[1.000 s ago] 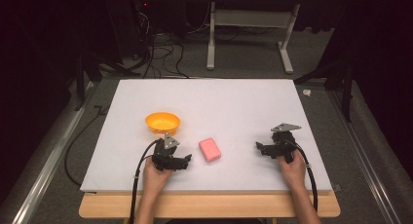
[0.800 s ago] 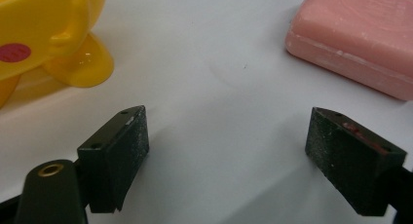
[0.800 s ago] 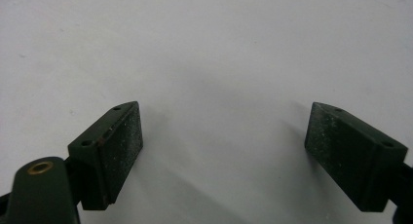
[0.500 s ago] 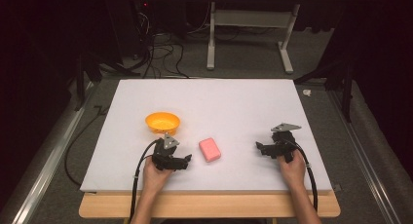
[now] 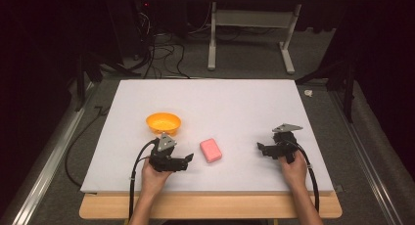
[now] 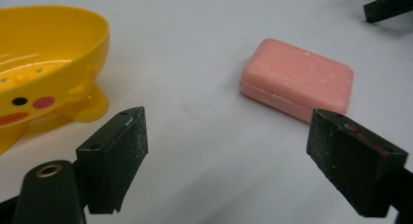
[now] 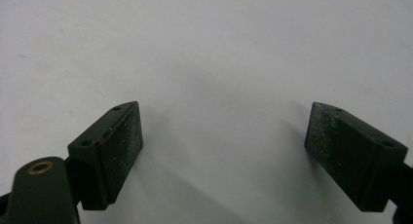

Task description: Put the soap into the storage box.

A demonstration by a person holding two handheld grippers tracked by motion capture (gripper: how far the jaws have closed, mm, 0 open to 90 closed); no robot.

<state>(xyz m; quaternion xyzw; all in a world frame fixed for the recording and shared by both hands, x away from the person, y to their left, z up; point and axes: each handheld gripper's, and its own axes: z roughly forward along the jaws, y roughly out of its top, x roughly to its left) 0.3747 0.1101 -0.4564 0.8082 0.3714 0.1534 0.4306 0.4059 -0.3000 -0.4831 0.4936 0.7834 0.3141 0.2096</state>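
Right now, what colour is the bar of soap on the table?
Pink; the soap shows best in the left gripper view.

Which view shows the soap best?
The left gripper view: the soap lies close ahead of the open jaws, its pink top, rounded edges and white specks clear, apart from the dish. In the high view the soap is a small pink block between the two grippers. The right gripper view looks at bare board beyond its jaws.

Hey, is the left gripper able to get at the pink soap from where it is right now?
Probably yes: the left gripper is open, and the pink soap lies just ahead with bare table between.
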